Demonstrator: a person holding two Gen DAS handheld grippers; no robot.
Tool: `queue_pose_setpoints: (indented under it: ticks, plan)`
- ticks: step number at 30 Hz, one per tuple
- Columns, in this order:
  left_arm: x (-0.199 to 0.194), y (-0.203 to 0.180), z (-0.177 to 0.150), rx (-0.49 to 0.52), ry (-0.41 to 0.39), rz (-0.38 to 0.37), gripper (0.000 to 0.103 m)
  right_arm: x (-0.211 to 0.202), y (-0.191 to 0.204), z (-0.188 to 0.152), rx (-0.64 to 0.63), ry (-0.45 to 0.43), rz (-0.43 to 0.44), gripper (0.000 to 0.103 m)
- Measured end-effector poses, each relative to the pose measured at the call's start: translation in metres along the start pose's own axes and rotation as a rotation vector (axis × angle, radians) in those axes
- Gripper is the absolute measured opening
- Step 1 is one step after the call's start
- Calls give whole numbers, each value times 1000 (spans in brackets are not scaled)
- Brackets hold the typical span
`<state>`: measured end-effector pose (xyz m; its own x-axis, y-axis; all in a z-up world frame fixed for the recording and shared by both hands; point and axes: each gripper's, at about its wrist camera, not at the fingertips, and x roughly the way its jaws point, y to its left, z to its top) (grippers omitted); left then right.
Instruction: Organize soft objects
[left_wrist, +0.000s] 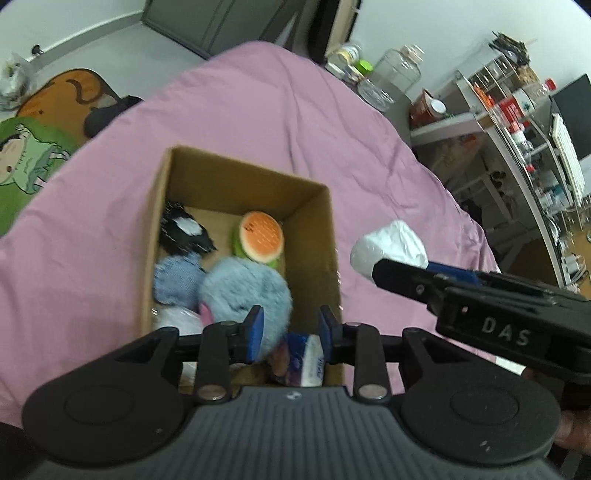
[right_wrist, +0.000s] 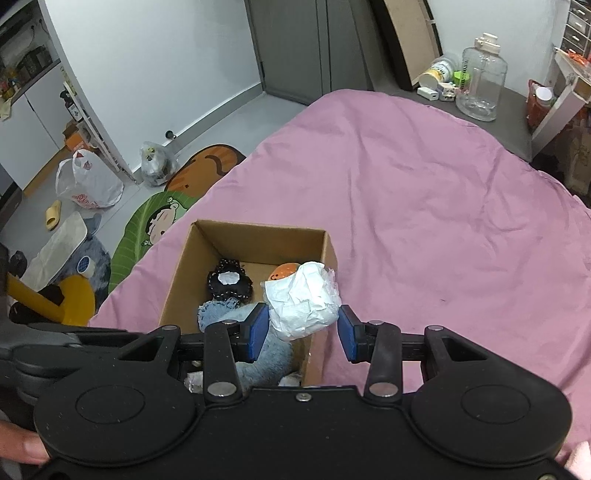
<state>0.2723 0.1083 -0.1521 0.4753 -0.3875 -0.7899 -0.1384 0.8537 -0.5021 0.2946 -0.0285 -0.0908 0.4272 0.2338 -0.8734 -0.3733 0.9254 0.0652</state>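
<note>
Pink bedsheet covers the whole work surface, wrinkled; wide bare run of it beyond and right of the cardboard box. Floor left of the box: green cartoon mat, white plastic bag. Beyond the sheet's far edge, well apart from the box: clear jug, cluttered shelves.

Box is open-topped and sits near the sheet's left edge, walls upright, far half of its floor bare. Inside: fluffy blue plush at the near side, denim piece to its left, black-and-white toy by the left wall, orange burger plush towards the right wall, printed packet in the near right corner.

Right gripper is clamped on a white wrapped bundle, held over the box's right rim.

Left gripper hangs over the box's near end, jaws slightly apart, nothing gripped; blue plush sits right under its left pad.
</note>
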Motion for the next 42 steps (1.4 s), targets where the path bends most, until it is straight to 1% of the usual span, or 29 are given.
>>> queue_pose_setpoints:
  ticks: [2,9,11,12,13,14,15,16,17,21,25,29,31,38,40,42]
  plan:
    - [-4,4,2,-12,-7,10,36,4,2,2,-6,4,6,40]
    - [-15,14,5,-47,-30,42,42,13,11,9,-22,7,32,41]
    - [-17,14,7,-48,-33,55,51,13,13,12,-24,4,31,43]
    - [-19,14,7,-49,-36,65,52,13,13,13,-26,5,27,45]
    - [-20,13,8,-48,-39,73,57,13,12,13,-25,8,22,49]
    - [-22,12,9,-45,-43,76,64,11,11,13,-18,4,20,52]
    - [-24,12,10,-43,-46,81,69,10,10,13,-9,0,16,56]
    - [-26,12,10,-41,-53,89,76,7,7,12,1,-4,13,57]
    - [-29,12,10,-39,-62,99,81,5,4,11,10,-8,15,57]
    - [-41,10,11,-34,-87,135,87,-6,-4,8,39,-25,18,57]
    - [-58,7,11,-29,-126,156,94,-19,-7,3,55,-48,30,58]
    - [-75,5,8,-40,-161,183,99,-30,-6,-1,57,-75,44,60]
    - [-82,2,5,-39,-176,191,103,-36,-6,-3,55,-86,52,64]
    - [-104,-12,-11,-20,-224,214,103,-58,-8,-16,62,-127,85,71]
    - [-110,-17,-15,-13,-237,214,103,-65,-9,-20,66,-139,98,76]
    - [-115,-24,-18,3,-247,220,103,-73,-11,-24,72,-153,115,78]
